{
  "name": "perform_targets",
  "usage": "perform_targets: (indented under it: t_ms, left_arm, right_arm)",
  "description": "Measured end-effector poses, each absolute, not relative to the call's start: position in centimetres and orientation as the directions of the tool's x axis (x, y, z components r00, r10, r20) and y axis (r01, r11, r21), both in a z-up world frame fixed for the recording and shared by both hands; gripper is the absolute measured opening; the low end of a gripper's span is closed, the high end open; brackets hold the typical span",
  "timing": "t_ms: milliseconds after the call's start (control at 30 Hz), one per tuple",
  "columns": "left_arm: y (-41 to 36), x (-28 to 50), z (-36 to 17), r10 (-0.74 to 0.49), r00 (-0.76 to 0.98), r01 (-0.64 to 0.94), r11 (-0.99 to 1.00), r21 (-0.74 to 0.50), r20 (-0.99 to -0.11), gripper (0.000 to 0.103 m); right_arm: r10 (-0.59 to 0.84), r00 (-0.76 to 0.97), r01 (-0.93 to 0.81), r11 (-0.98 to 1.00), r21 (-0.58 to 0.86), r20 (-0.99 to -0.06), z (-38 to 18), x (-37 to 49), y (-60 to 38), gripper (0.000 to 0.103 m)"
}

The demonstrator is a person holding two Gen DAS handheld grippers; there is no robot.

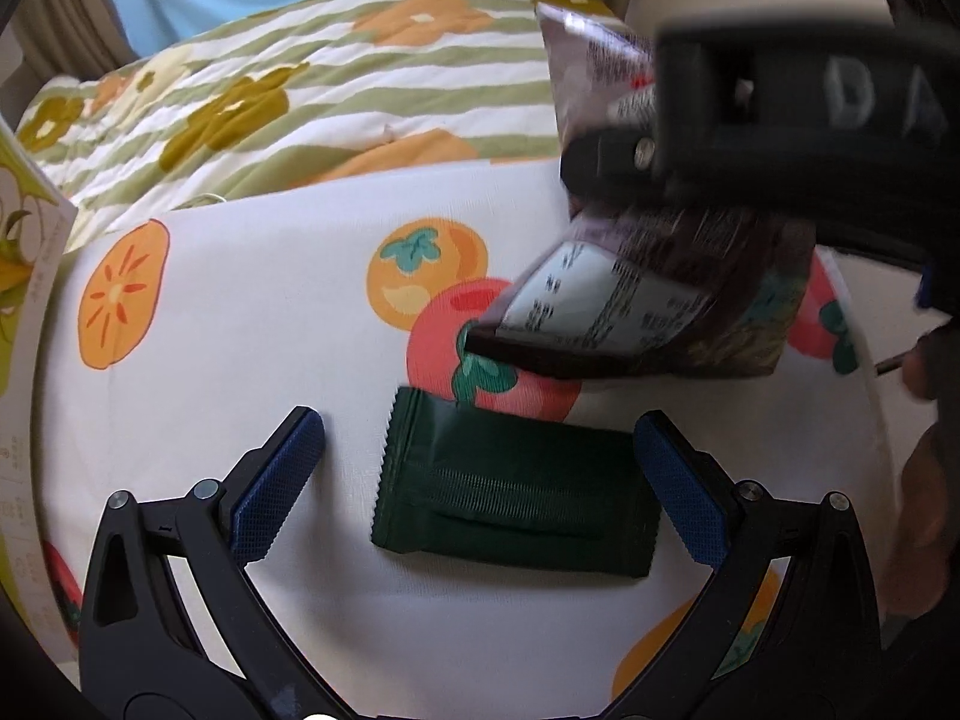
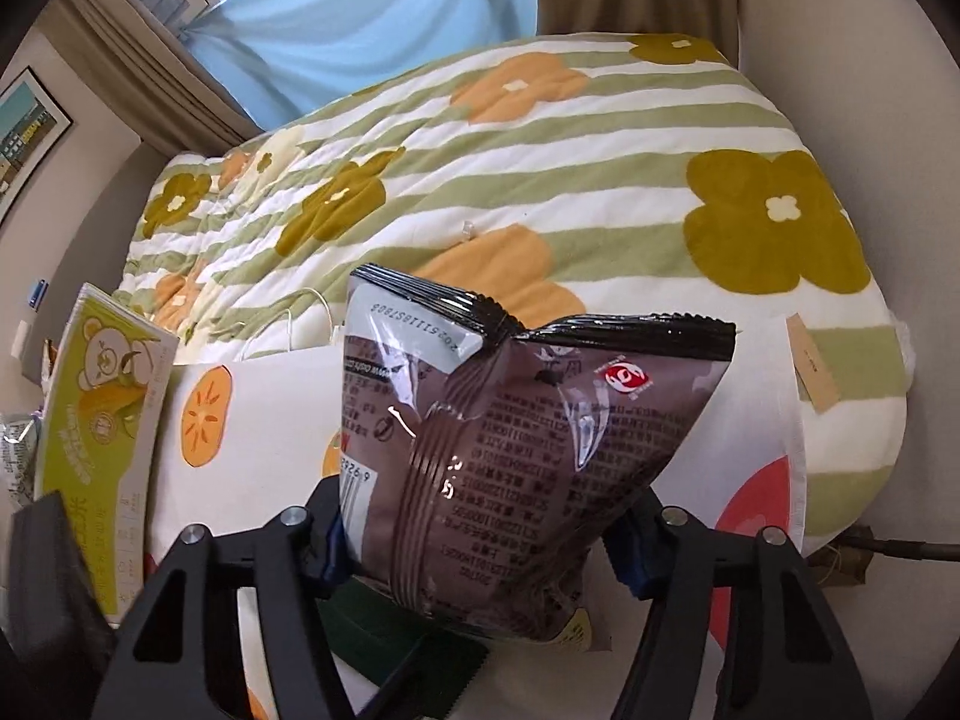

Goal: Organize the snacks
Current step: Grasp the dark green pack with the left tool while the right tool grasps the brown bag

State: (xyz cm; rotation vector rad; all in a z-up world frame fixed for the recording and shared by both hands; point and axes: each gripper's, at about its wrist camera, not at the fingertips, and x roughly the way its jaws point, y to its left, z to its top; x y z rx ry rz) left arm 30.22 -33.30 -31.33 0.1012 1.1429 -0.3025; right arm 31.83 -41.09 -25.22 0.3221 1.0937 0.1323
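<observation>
A dark green snack packet (image 1: 516, 492) lies flat on the fruit-print cloth (image 1: 252, 312), between the open fingers of my left gripper (image 1: 480, 480), not gripped. My right gripper (image 2: 474, 546) is shut on a brown snack bag (image 2: 510, 456), held upright just above the cloth. In the left wrist view the same brown bag (image 1: 648, 294) hangs tilted from the right gripper (image 1: 606, 156) above and behind the green packet. The green packet (image 2: 390, 654) shows below the bag in the right wrist view.
A green-and-white carton with a bear print (image 2: 102, 420) stands at the left edge of the cloth. Behind lies a striped floral quilt (image 2: 540, 180). A silver packet (image 2: 15, 438) sits far left. Curtains and a window are at the back.
</observation>
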Motion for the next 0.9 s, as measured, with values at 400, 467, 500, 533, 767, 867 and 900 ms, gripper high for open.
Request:
perform_targets:
  t_ms: [400,467,500,533,767,867,900]
  left_arm:
    - [-28.6,28.2,-31.0,-0.129,0.331,0.307,0.951,-0.023,-0.935,0.102]
    - [-28.0,28.5,-30.9,-0.128,0.332,0.297,0.954,-0.025,-0.934,0.102]
    - [-27.9,28.7,-30.8,-0.135,0.331,0.302,0.953,-0.031,-0.934,0.102]
    - [-28.2,28.9,-30.8,-0.143,0.330,0.313,0.949,-0.035,-0.933,0.102]
    - [-32.3,29.4,-30.7,-0.169,0.322,0.507,0.862,0.019,-0.932,0.096]
    - [-32.8,29.6,-30.8,-0.202,0.299,0.552,0.834,-0.003,-0.933,0.077]
    - [-32.9,29.8,-30.7,-0.213,0.285,0.561,0.828,-0.017,-0.935,0.074]
  right_arm:
    - [0.263,0.466,0.035,0.948,0.315,-0.844,-24.7,30.8,-41.3,0.062]
    - [0.264,0.466,0.026,0.950,0.312,-0.844,-24.7,30.5,-40.9,0.062]
    - [0.261,0.467,0.023,0.951,0.307,-0.845,-24.7,30.3,-40.8,0.062]
    - [0.257,0.469,0.022,0.953,0.302,-0.845,-24.8,30.2,-40.7,0.062]
    - [0.220,0.485,0.027,0.963,0.266,-0.846,-23.8,29.5,-41.2,0.062]
    - [0.214,0.484,0.023,0.966,0.257,-0.848,-23.7,29.5,-41.4,0.062]
    - [0.212,0.484,0.022,0.967,0.254,-0.849,-23.7,29.5,-41.5,0.062]
